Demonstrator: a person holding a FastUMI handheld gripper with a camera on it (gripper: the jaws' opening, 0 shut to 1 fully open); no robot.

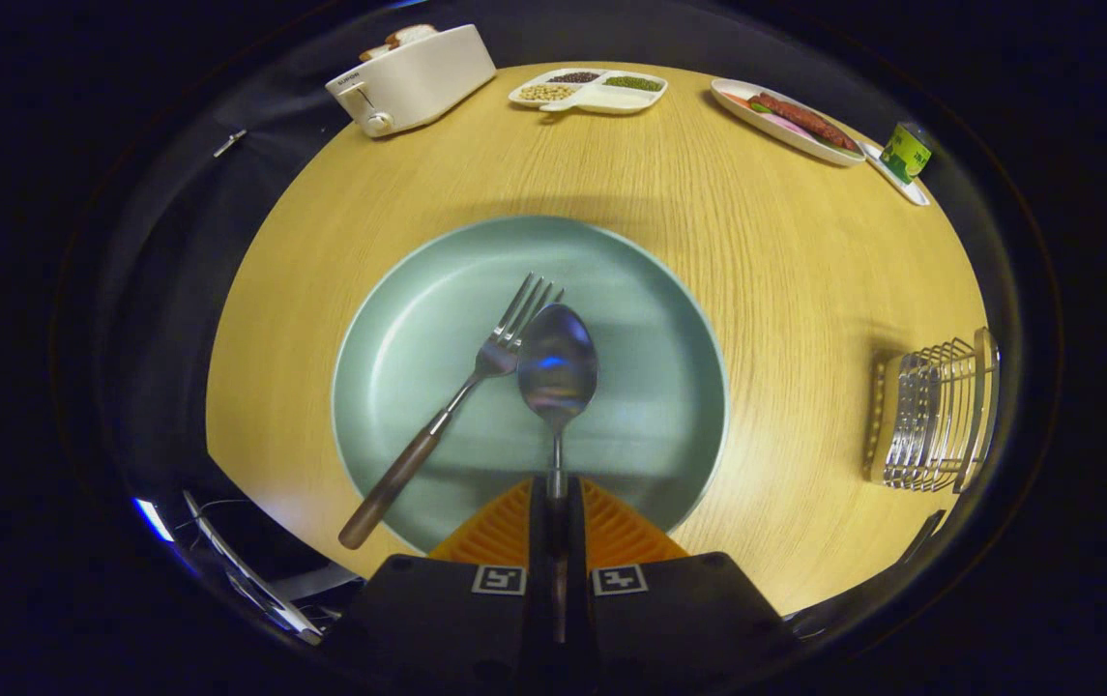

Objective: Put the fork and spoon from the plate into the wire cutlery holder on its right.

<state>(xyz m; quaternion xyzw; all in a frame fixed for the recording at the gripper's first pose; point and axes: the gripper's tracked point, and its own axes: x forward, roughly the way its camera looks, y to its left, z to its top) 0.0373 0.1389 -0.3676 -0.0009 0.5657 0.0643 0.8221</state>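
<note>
On the round wooden table (669, 193), a pale green plate (650, 406) is set at the near middle, and the action is right there. The gripper (556, 493) is seen pressed together at the plate's near rim, its two orange ribbed fingers (611, 527) closed on the thin neck of the spoon (557, 365), so the spoon is pinched and held. The spoon's bowl is pointed away, just ahead of the fingers, over the middle of the plate, and whether it is lifted clear of the plate or resting on it cannot be told. The fork (476, 387) is laid diagonally to the left of the spoon, its tines reaching far and right until they sit just beside the tip of the spoon's bowl, its brown wooden handle sticking out over the plate's near-left rim. Off to the right, well apart from the plate, the wire cutlery holder (935, 411) is stood on the table near its edge. Along the far side, a white toaster (413, 79) with bread in it is seen at the left, a divided white dish (590, 92) of beans and seeds in the middle, and a long tray (785, 124) with sausages to the right, a small green can (906, 153) just beyond it.
</note>
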